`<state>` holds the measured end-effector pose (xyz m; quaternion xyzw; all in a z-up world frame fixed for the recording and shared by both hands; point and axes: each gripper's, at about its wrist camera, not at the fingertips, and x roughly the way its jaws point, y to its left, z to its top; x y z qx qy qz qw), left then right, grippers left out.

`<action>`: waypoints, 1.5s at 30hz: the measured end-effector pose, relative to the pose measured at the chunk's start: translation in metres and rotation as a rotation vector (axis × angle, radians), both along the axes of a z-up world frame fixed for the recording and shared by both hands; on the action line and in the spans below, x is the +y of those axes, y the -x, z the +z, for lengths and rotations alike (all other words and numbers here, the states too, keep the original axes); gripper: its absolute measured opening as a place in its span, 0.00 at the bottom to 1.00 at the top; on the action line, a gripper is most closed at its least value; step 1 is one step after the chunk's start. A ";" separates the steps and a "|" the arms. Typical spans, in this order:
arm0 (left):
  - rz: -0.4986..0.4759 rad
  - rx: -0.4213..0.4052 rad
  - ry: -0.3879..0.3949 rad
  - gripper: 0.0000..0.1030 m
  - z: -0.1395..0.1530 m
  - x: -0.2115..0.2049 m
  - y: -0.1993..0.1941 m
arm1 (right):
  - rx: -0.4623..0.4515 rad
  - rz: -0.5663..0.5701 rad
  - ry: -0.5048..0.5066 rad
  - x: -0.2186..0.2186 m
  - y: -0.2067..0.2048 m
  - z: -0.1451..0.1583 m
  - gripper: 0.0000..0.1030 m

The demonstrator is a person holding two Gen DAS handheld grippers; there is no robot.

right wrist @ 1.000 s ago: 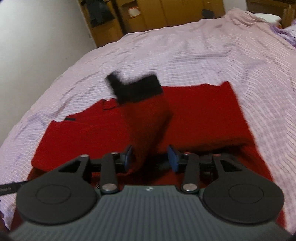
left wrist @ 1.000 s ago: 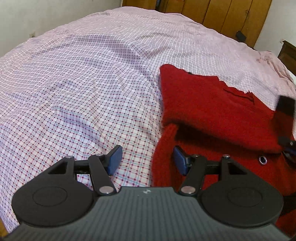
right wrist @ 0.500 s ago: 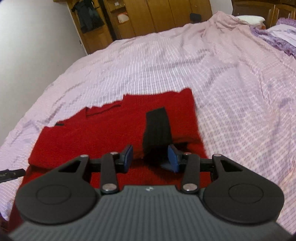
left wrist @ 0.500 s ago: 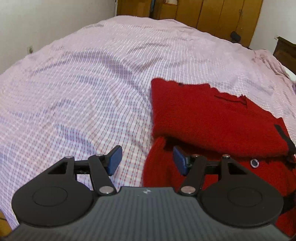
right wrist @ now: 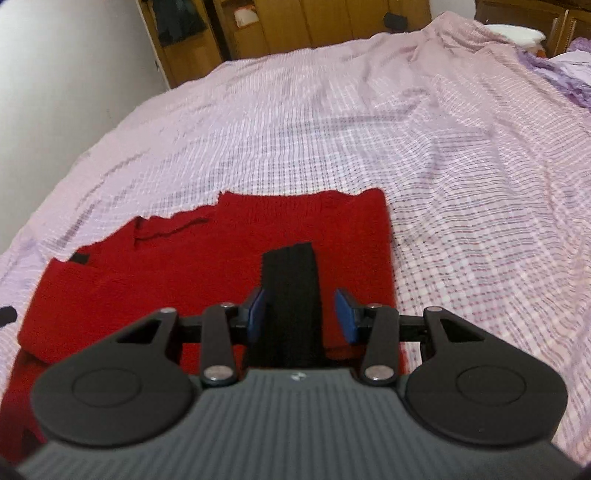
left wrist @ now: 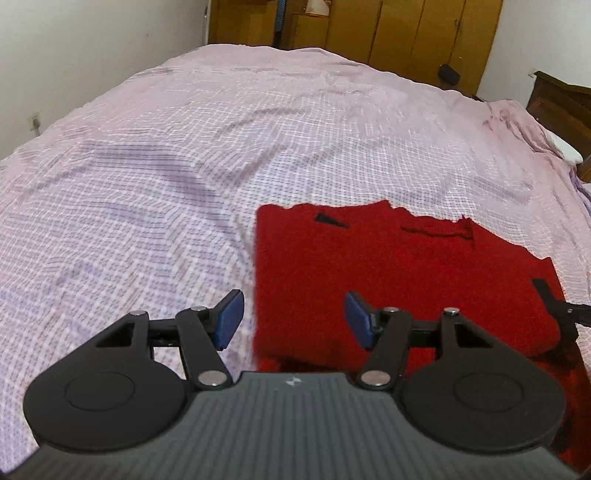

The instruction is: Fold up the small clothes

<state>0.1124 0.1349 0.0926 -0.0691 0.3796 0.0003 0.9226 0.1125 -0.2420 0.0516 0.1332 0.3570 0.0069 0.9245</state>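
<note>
A red sweater lay on the near part of a bed covered in a pink checked sheet, with wooden wardrobes against the far wall. The garment looked partly folded: an upper layer lay doubled over a lower one, whose near edge showed beneath it. A black cuff rested on top of the red knit toward its right side, lying lengthwise from near to far.

The left gripper hung above the sweater's left edge with its jaws spread wide and nothing between them; one blue pad sat over the sheet, the other over the red knit. The right gripper was also apart, its pads standing either side of the black cuff without pressing on it, a clear gap showing at the right pad. At the left pad the frame did not settle whether there was any contact.

The sweater appeared to be a thick, fuzzy knit: soft, limp and light, likely to sag and stretch if lifted from one point, though its rough surface should not slip between the pads. The cuff, being ribbed and denser, seemed the firmer place to pinch. For the next fold, the doubled near corners on the left and right looked the best holds, taken together so that the layers moved as one.
</note>
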 end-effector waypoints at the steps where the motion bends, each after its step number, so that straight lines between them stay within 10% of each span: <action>1: -0.005 -0.001 0.002 0.64 -0.001 -0.003 -0.002 | 0.000 0.010 -0.007 0.000 -0.003 -0.002 0.43; 6: -0.031 -0.017 0.017 0.64 -0.010 -0.016 -0.010 | 0.002 0.054 -0.017 0.004 -0.015 -0.006 0.42; 8: -0.041 -0.029 0.019 0.64 -0.013 -0.022 -0.012 | -0.005 0.082 0.001 0.009 -0.017 -0.003 0.18; 11: -0.052 -0.051 -0.001 0.64 -0.013 -0.031 -0.013 | -0.028 0.093 0.037 0.018 -0.016 0.010 0.14; 20: -0.064 -0.179 -0.089 0.64 -0.004 -0.051 -0.015 | -0.350 -0.038 0.149 0.027 0.014 0.081 0.13; 29: -0.069 -0.066 -0.195 0.69 -0.059 -0.058 -0.057 | -0.010 -0.092 0.185 -0.001 -0.031 -0.011 0.15; 41: -0.010 -0.030 -0.066 0.88 -0.066 -0.030 -0.064 | -0.022 -0.098 0.113 -0.008 -0.028 -0.017 0.25; 45: -0.016 -0.040 -0.123 0.88 -0.051 -0.032 -0.051 | -0.034 -0.101 0.083 -0.012 -0.012 0.004 0.51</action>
